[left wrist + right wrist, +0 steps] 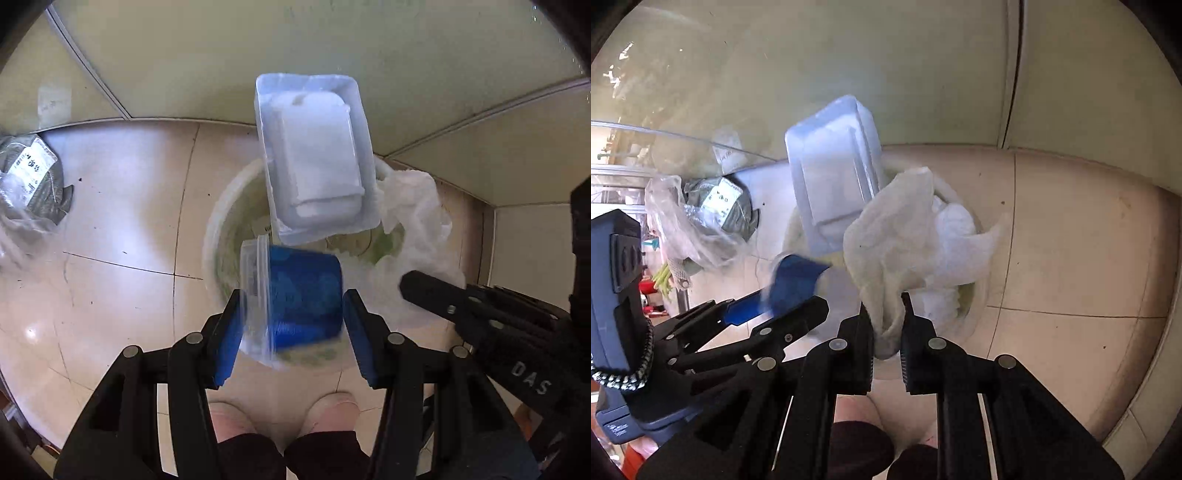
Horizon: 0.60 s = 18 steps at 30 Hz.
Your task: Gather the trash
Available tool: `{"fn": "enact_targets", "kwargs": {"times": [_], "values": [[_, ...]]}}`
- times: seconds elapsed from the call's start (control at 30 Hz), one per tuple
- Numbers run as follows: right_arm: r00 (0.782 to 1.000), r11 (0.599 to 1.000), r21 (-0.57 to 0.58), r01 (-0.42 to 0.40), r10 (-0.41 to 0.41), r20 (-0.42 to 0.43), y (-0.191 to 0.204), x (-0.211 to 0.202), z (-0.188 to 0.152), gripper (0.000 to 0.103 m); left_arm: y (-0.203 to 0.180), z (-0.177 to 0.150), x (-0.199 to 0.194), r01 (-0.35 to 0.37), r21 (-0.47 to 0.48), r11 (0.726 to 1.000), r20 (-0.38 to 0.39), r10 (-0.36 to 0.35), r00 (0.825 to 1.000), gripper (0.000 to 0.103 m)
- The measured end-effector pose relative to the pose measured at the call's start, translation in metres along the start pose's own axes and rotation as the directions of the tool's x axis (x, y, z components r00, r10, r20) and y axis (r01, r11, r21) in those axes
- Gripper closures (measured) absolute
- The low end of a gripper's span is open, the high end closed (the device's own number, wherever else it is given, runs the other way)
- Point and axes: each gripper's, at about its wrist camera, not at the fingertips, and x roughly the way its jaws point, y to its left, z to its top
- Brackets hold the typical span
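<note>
Between the left claw's [291, 317] spread pads — blue cup [304, 291], blurred.

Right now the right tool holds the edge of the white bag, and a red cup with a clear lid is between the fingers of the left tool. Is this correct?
Not fully. The cup is blue, not red; the left wrist view shows it between the fingers of the left tool. The right tool does hold the white bag.
</note>
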Motion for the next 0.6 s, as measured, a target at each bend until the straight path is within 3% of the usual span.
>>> {"fn": "enact_targets", "kwargs": {"times": [0.13, 0.23, 0.3, 0.47, 0.6], "values": [[0.999, 1.000, -0.006, 0.001, -0.002, -0.041, -0.005, 0.007, -0.001, 0.088, -0.001, 0.000, -0.004, -0.003, 0.003, 1.000, -0.013, 0.003, 1.000, 0.051], [0.999, 1.000, 0.004, 0.001, 0.000, -0.042, -0.006, 0.002, -0.004, 0.075, 0.000, 0.001, -0.011, -0.009, -0.004, 1.000, -0.002, 0.009, 1.000, 0.051], [1.000, 1.000, 0.001, -0.008, 0.008, -0.020, -0.004, -0.010, -0.005, 0.062, 0.000, 0.001, -0.023, -0.017, -0.008, 1.000, 0.012, 0.017, 1.000, 0.051], [1.000, 1.000, -0.028, 0.007, -0.006, 0.023, 0.009, -0.050, -0.007, 0.060, 0.000, -0.001, -0.065, -0.045, -0.005, 0.999, 0.048, 0.045, 0.998, 0.051], [0.998, 0.998, -0.031, 0.046, -0.045, 0.043, 0.029, -0.106, -0.014, 0.060, -0.012, -0.008, -0.125, -0.079, 0.009, 0.997, 0.082, 0.078, 0.994, 0.051]]}}
